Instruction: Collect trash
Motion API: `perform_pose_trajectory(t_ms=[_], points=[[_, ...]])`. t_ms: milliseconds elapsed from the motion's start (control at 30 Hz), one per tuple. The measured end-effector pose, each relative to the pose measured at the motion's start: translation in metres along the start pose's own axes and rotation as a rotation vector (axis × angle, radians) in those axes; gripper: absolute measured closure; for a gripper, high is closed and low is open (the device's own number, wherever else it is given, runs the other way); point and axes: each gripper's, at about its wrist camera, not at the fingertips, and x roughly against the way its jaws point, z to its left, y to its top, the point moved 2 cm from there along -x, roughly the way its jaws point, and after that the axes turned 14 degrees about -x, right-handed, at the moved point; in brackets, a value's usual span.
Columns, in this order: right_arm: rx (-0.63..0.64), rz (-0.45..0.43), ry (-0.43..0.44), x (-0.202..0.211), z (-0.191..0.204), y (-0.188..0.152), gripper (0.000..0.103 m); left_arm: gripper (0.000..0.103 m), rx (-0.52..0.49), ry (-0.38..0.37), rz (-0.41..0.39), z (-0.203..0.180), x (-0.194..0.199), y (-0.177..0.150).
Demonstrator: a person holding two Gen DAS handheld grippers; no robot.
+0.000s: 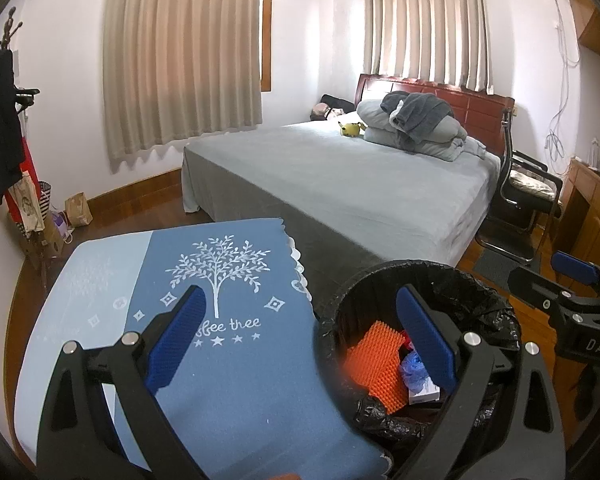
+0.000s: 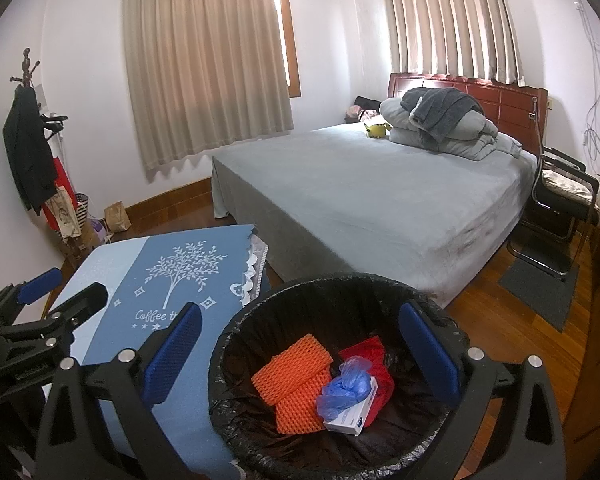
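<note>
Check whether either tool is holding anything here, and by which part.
Nothing is held. Both the left tool and right tool are open and empty above the trash bin.

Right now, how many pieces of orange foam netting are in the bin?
2, both inside the black-lined bin: one orange netting piece toward the back left, another just in front, overlapping it. More may lie hidden underneath.

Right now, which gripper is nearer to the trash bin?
Right. The right gripper is open directly over the trash bin, looking down at the trash inside. The left gripper is also open but sits half over the blue tablecloth, beside the bin.
</note>
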Motion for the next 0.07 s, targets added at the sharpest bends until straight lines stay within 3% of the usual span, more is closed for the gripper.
perform_pose_trajectory(t_ms=[67], points=[[0.001,0.0,0.0,-0.0005,0.0,-0.0003,0.006,0.009,-0.001,0.0,0.0,0.0002,-0.0001,0.0001]])
